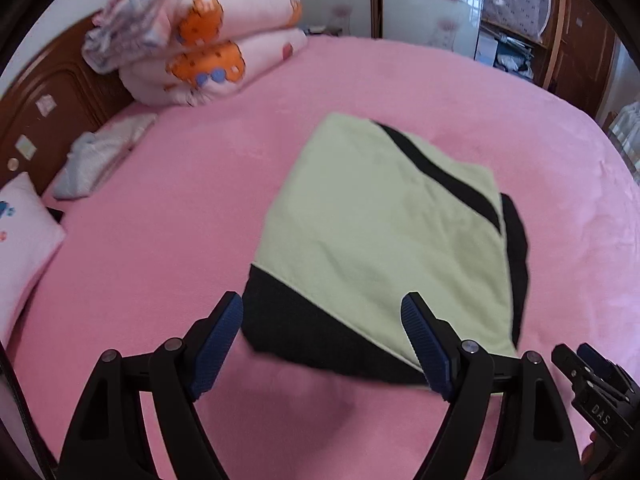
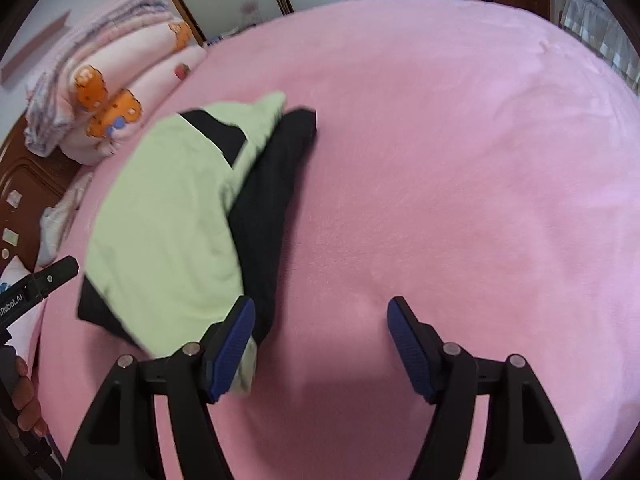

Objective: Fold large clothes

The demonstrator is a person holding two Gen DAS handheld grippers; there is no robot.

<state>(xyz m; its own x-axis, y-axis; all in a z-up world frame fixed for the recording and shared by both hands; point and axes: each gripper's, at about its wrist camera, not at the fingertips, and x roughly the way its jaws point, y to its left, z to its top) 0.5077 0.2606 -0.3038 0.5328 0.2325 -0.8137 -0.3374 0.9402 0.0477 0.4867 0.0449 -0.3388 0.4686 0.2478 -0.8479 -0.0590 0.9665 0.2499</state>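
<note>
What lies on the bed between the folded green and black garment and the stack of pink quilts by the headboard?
Only bare pink bedsheet. The left wrist view shows nothing resting between the folded garment and the stacked quilts; the right wrist view agrees.

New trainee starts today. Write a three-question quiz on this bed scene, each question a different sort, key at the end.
1. True or false: the left tongs are shut on the folded garment.
2. Multiple choice: the garment lies on A) a wooden floor, B) the pink bed cover, C) a chair.
3. Fill in: the garment is pale green with ____ panels.

Key
1. False: both the left and the right tongs stand open, holding nothing.
2. B.
3. Black.
</note>
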